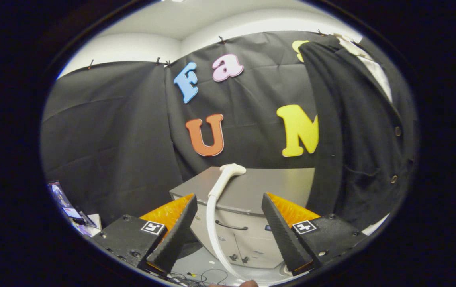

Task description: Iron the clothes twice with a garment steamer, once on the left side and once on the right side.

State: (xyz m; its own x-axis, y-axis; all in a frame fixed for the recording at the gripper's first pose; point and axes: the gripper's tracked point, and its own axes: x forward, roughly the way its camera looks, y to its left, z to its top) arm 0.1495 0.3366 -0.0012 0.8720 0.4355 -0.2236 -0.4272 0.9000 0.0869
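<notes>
We see a big dark coat (355, 131) hanging on the right. A grey cabinet (251, 191) stands ahead of us. The white steamer (222, 181) lies on its top, with its hose hanging down. Our gripper (228, 231) is wide open, holding nothing.

A grey cabinet (247, 223) stands beyond the claw (228, 235), whose two fingers are spread wide apart with nothing between their tips. Its flat grey worktop (275, 187) sits in front of the black cloth wall. The white steamer head (231, 170) rests on the worktop near its back edge. The white hose (212, 227) runs from it over the front edge and hangs down past a dark drawer handle (231, 227).
</notes>
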